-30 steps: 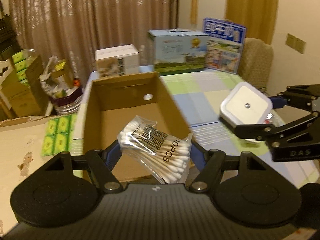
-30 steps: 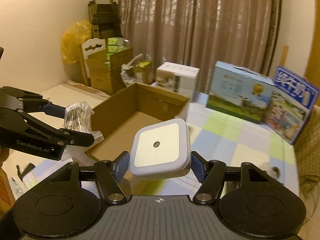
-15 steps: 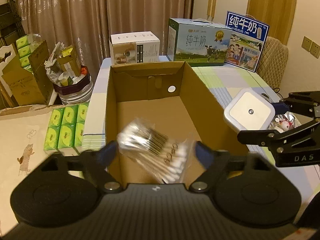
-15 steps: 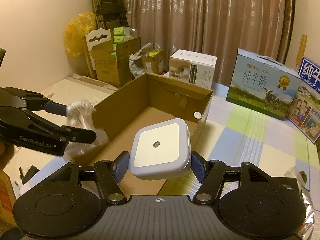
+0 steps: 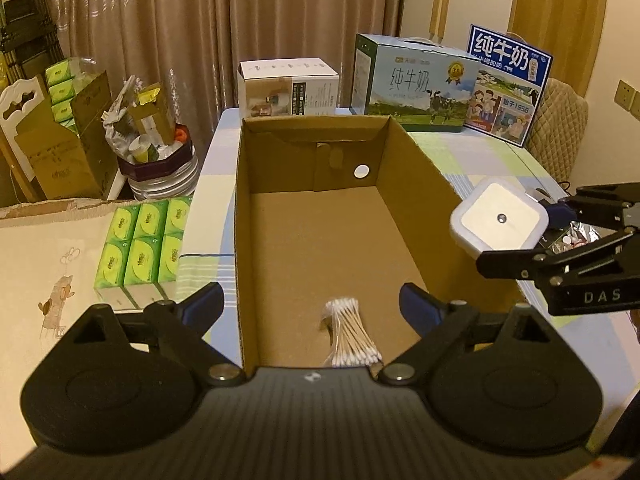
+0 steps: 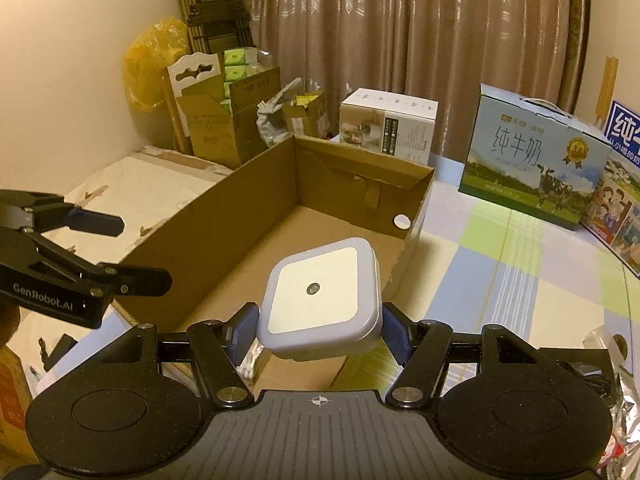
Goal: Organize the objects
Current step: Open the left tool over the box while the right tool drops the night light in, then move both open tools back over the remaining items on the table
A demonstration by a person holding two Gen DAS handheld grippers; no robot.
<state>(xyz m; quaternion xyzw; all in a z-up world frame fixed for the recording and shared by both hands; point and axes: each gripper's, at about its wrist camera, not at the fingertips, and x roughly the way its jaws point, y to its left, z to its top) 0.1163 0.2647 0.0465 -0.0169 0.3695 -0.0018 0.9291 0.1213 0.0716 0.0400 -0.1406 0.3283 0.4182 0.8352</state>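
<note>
While right wrist hides it, cotton swabs (image 5: 351,332) in cardboard box (image 5: 416,184).

Dim, warm yellowish indoor light, sharp focus (fisheye bending and dark vignette at corners).

Behind the cardboard box (image 5: 320,216), the pale milk carton (image 5: 416,84) reads "纯牛奶" under a gold medal seal (its small print is too fine to read). Just right of it, the blue milk carton (image 5: 508,84) reads "纯牛奶" and "1956". The right tongs (image 5: 560,236) bear "DAS"; the left tongs (image 6: 132,252) bear "GenRobot.AI".
</note>
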